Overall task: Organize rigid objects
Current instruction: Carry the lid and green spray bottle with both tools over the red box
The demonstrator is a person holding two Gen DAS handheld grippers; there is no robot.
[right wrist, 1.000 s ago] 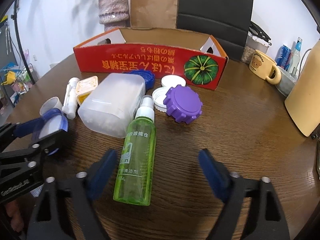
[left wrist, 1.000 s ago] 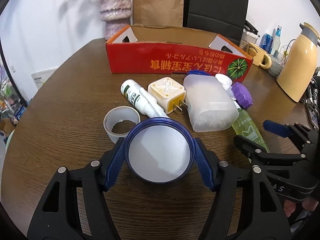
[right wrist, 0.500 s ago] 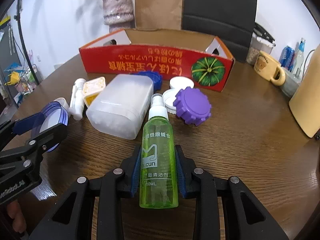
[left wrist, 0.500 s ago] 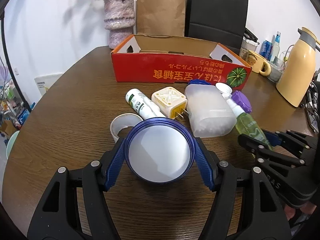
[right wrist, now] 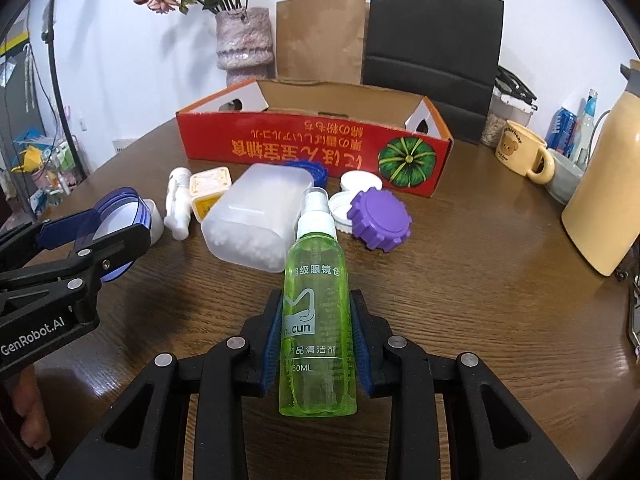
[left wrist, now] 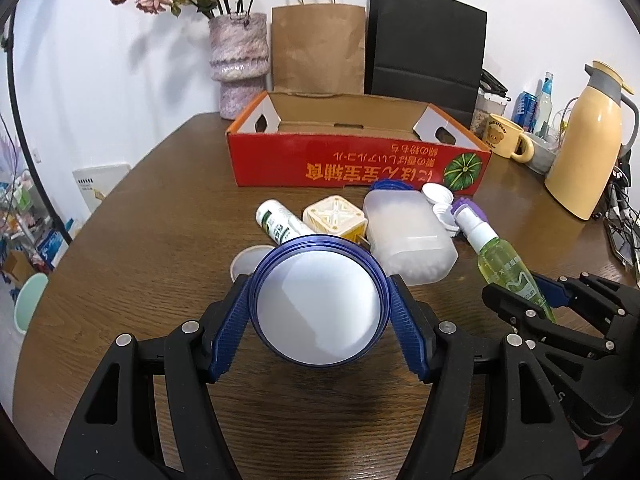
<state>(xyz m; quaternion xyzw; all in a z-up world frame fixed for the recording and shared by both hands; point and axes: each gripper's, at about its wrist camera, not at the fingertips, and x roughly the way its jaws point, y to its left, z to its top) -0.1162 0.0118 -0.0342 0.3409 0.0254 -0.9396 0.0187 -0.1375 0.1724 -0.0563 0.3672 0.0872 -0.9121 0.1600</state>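
My left gripper [left wrist: 318,304] is shut on a round blue-rimmed lid [left wrist: 318,306] and holds it above the table; it also shows in the right wrist view [right wrist: 120,216]. My right gripper [right wrist: 316,320] is shut on a green spray bottle [right wrist: 316,320], lifted off the table, nozzle pointing away; the bottle shows in the left wrist view [left wrist: 504,264]. A red cardboard box [left wrist: 360,164] stands open behind the pile. On the table lie a frosted plastic container [right wrist: 260,216], a purple lid [right wrist: 380,218], a white tube [right wrist: 178,200] and a yellow-white cube [right wrist: 210,192].
A white ring [left wrist: 244,264] lies under the held lid. White caps [right wrist: 352,192] and a blue lid [right wrist: 308,170] sit by the box. A yellow thermos [left wrist: 584,144], bear mug [left wrist: 504,140], vase [left wrist: 238,60] and paper bags [left wrist: 320,48] line the back.
My right gripper closed on the green spray bottle and lifted it. My left gripper rose with the blue lid, away from the table.
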